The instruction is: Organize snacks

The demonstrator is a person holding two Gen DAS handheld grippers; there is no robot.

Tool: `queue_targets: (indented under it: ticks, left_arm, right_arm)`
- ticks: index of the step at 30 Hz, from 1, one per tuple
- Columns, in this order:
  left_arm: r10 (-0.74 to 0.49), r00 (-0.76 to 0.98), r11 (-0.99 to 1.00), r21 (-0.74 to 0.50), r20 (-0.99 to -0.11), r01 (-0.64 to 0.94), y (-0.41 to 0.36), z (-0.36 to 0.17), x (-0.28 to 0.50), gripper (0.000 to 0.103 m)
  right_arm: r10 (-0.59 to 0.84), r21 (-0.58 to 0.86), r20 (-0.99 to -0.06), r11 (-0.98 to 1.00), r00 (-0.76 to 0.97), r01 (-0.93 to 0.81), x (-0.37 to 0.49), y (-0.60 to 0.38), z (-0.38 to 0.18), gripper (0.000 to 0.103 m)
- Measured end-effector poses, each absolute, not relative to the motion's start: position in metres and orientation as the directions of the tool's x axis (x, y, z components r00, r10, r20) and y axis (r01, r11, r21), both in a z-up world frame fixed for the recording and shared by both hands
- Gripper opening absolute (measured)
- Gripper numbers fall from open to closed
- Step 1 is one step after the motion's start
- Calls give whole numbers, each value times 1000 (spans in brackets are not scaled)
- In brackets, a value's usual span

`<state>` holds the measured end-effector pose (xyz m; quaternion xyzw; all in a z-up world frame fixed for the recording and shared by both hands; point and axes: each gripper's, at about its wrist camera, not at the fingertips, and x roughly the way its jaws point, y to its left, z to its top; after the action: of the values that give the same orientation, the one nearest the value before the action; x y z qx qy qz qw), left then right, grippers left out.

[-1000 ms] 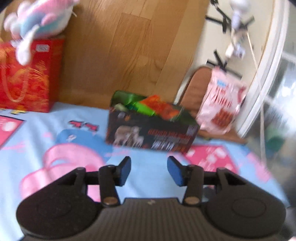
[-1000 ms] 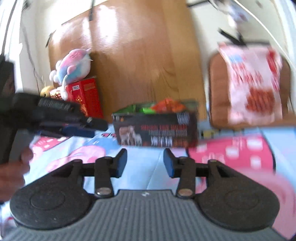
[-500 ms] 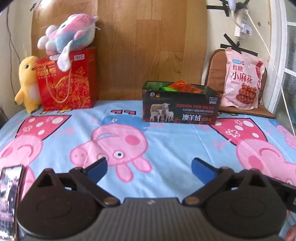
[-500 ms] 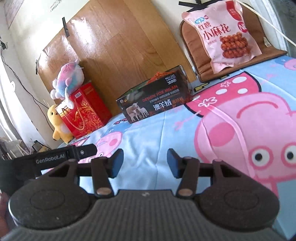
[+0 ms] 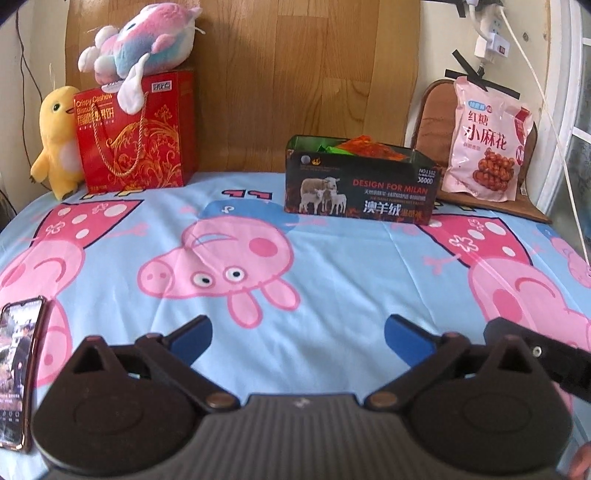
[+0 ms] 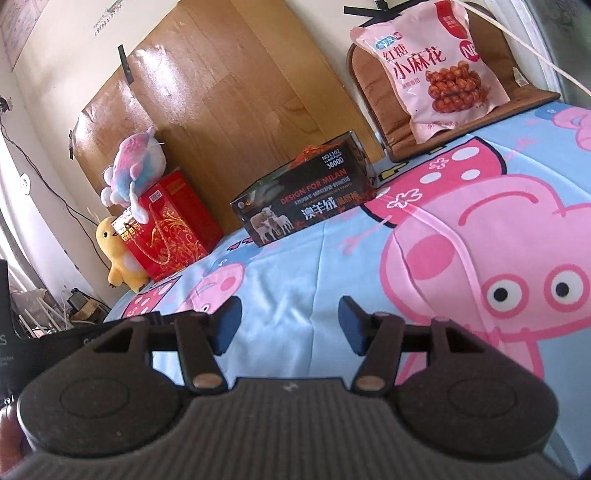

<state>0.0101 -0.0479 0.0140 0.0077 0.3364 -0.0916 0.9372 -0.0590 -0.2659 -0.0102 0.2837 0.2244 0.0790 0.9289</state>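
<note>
A dark open box (image 5: 360, 188) (image 6: 301, 199) printed with sheep stands at the back of the bed, with orange and green snack packets (image 5: 364, 144) showing above its rim. A pink snack bag (image 5: 487, 142) (image 6: 432, 70) leans upright on a brown cushion to the box's right. My left gripper (image 5: 297, 338) hovers low over the sheet, far in front of the box, jaws wide open and empty. My right gripper (image 6: 290, 323) is also well short of the box, its jaws opening with nothing between them. Part of the right gripper shows at the left wrist view's right edge.
A red gift box (image 5: 135, 136) (image 6: 168, 229) with a pastel plush (image 5: 142, 33) on top and a yellow duck plush (image 5: 57, 140) stand back left against a wooden board. A phone (image 5: 18, 373) lies near left on the cartoon bedsheet (image 5: 332, 273). Cables hang at right.
Both grippers pulled back from the box and steadied, so the box looks farther away. The left jaws spread from narrow to wide; the right jaws widened somewhat and that view rolled.
</note>
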Motion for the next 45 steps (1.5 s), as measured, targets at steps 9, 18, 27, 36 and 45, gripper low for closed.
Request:
queue_targets:
  ticks: [9,18,27,36,45]
  left_arm:
    - [-94,789,991,19,-607,132,-48,11,4,103]
    - [-65,832,987,87,-550,135,-53,13,-4,103]
    - [-17,879,984,146,-477,98,-54,18,-12,103]
    - [41,888,986,162,-459,38,-47,18,-10,103]
    - [29,863,988,146,-505,53,-44,11,-6,103]
  right_arm:
    - [279,573,-376,819,884,-15,-59,-267,-12,63]
    - [277,580,-378,815,883,-7,-60,-267,-14,64]
    - [263,578,-373,816,890,1,-62,-267,-14,64]
    - [264,577,-373,816,890,0,-62,-266,-14,65]
    - [265,578,-376,816,888,2,-61,-266,-15,65]
